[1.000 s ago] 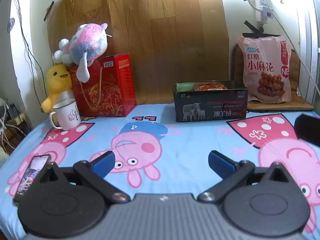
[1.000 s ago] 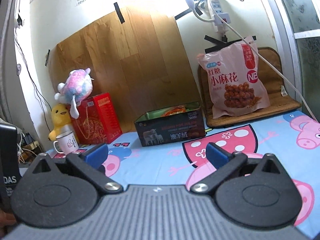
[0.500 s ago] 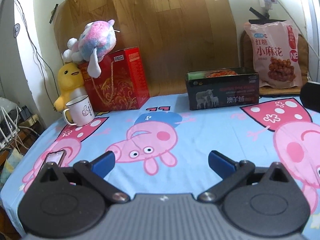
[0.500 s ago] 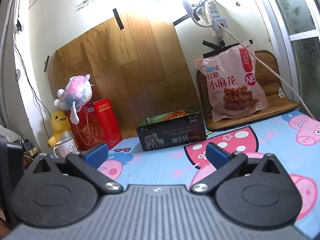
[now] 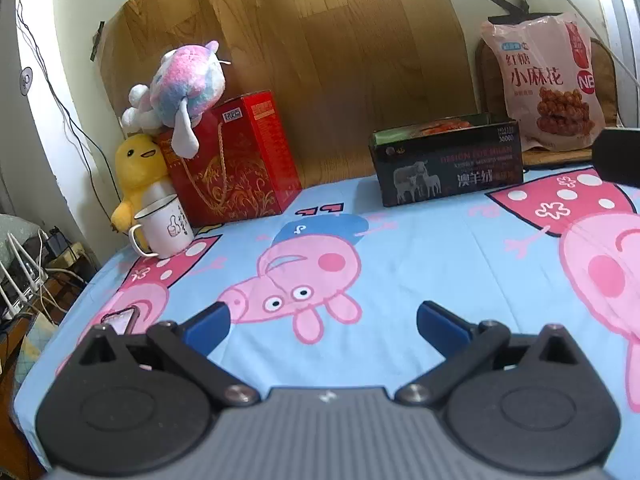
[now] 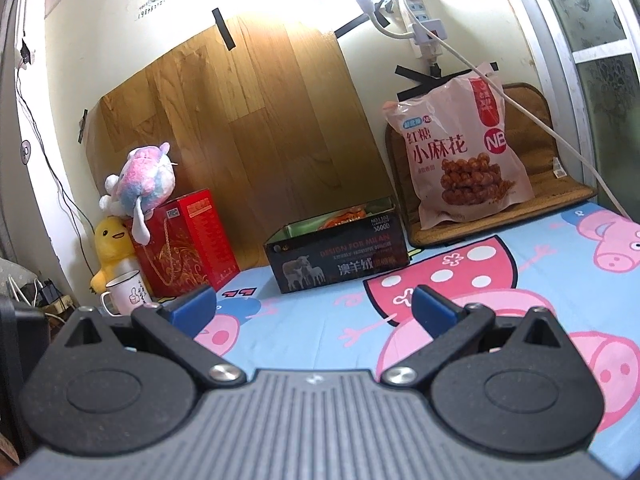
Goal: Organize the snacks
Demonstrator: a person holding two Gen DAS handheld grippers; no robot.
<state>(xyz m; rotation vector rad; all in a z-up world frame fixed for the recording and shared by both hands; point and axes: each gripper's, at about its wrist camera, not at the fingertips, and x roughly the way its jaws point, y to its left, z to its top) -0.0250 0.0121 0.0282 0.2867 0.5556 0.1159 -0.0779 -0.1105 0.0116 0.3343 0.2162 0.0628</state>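
Observation:
A dark open box [image 5: 448, 164] with orange snack packets inside stands at the back of the Peppa Pig cloth; it also shows in the right wrist view [image 6: 338, 258]. A large pink snack bag [image 5: 546, 84] leans upright behind it on a brown mat, also seen in the right wrist view [image 6: 456, 148]. My left gripper [image 5: 322, 322] is open and empty, held above the cloth well short of the box. My right gripper [image 6: 314, 306] is open and empty, also short of the box.
A red gift box [image 5: 236, 160] with a plush toy [image 5: 180, 88] on top, a yellow duck [image 5: 136, 172] and a white mug [image 5: 164, 226] stand at the back left. A phone [image 5: 120, 320] lies near the left edge. A cable [image 6: 540, 120] hangs at the right.
Both grippers have pulled back and risen a little, so the box and bag look smaller and farther away. The jaws have stayed open.

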